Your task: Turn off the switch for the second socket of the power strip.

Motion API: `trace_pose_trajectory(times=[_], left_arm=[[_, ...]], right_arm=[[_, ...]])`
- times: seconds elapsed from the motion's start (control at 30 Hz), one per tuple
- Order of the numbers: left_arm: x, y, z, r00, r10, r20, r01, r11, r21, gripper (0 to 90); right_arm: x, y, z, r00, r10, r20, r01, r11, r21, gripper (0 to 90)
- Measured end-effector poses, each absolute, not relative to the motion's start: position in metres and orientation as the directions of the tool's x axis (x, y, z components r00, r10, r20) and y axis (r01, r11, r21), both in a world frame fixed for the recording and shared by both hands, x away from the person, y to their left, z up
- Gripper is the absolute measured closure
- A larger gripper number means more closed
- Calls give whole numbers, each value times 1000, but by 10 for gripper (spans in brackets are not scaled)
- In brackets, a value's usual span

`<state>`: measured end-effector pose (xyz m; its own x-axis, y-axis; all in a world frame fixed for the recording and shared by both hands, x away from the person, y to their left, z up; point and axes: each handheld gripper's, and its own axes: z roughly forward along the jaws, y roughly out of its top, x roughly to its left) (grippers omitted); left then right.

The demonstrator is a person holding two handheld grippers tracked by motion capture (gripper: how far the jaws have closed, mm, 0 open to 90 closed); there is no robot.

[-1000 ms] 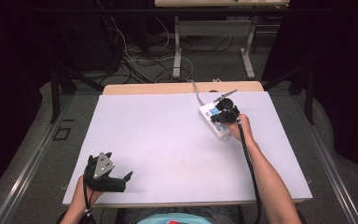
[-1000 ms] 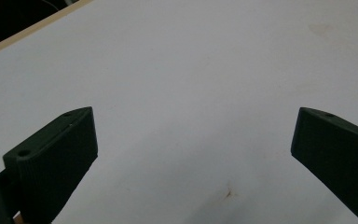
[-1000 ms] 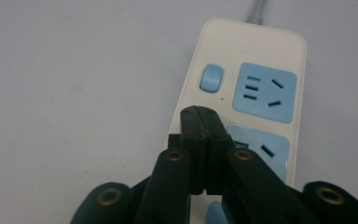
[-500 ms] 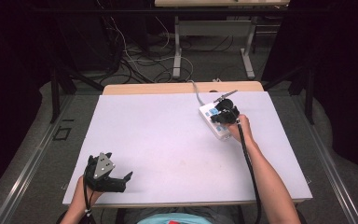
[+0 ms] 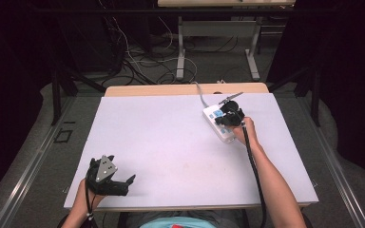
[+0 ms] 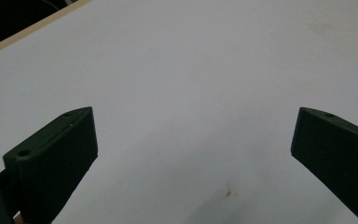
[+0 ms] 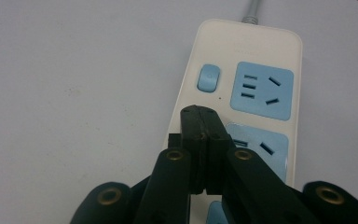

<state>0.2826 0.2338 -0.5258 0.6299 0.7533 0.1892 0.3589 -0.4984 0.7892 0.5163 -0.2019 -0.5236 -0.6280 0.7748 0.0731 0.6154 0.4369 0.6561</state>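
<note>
Right gripper (image 7: 204,122) had its two black jaws pressed tight together with nothing between them, and its tip sat over the white power strip (image 7: 242,79), just below the little blue button (image 7: 208,77). That power strip (image 5: 218,122) lay on the far right part of the counter (image 5: 171,142), close to the back edge, with its grey cord (image 5: 200,95) running off toward the back. It was a smooth, hard plastic box with round corners and flat blue squares for the plugs. Left gripper (image 5: 116,183) rested near the front left corner of the counter, well apart from the strip, and its jaws stood wide open with nothing in them. Its pads (image 6: 60,158) were dark, thick and ribbed. Between the two grippers the counter was flat, white and smooth, with a thin wooden strip (image 5: 185,89) along its back edge.
</note>
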Motion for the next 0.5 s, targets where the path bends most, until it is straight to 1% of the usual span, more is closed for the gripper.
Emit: trace_pose_trajectory(times=[0.1, 0.13, 0.5], left_arm=[[282, 234, -525, 632, 752, 187, 365, -502, 784, 3], [283, 234, -525, 632, 751, 188, 364, -502, 784, 3], [283, 233, -526, 632, 752, 187, 366, -502, 784, 3]], right_arm=[[517, -202, -525, -631, 772, 72, 607, 434, 665, 900], [516, -202, -524, -632, 772, 70, 613, 442, 654, 900], [516, -201, -524, -626, 777, 66, 617, 441, 652, 900]])
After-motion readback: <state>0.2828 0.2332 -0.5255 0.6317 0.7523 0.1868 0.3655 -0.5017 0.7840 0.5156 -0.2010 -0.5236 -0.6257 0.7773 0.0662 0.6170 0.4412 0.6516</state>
